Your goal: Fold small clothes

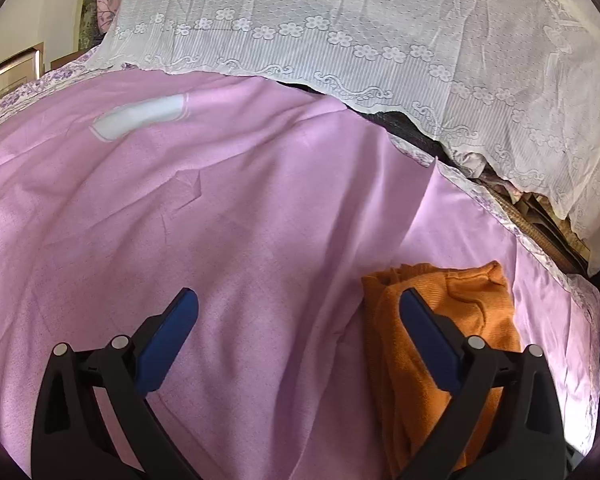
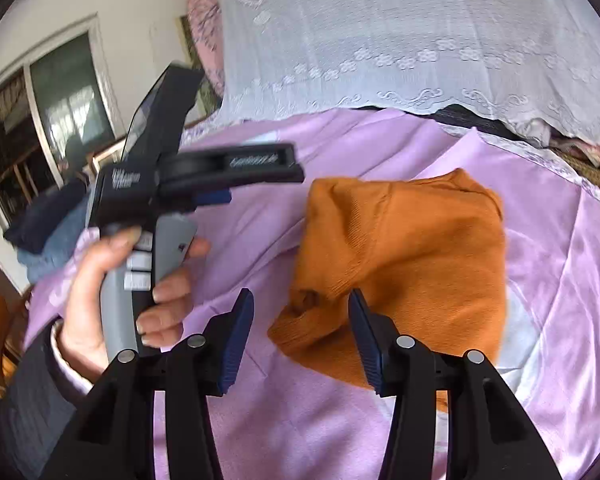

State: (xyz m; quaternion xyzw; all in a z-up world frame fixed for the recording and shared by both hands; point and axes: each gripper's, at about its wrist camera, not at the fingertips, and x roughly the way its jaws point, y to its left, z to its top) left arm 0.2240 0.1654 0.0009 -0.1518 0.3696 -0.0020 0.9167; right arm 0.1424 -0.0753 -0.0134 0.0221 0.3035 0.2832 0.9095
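Orange knit garment (image 1: 452, 320) lies folded in a compact bundle on the pink bedsheet (image 1: 220, 220), seen from the left wrist; left gripper (image 1: 298, 312) hovers with jaws spread wide, nothing between them, garment just to its right. Right wrist view: right gripper (image 2: 300, 320) jaws parted, released, empty, above the garment's near edge; a hand (image 2: 112, 288) holds the other gripper off to the left. Fold looks mostly done; maybe tidying or setting aside left.

orange garment (image 2: 412, 252) folded, right gripper (image 2: 300, 320) open above
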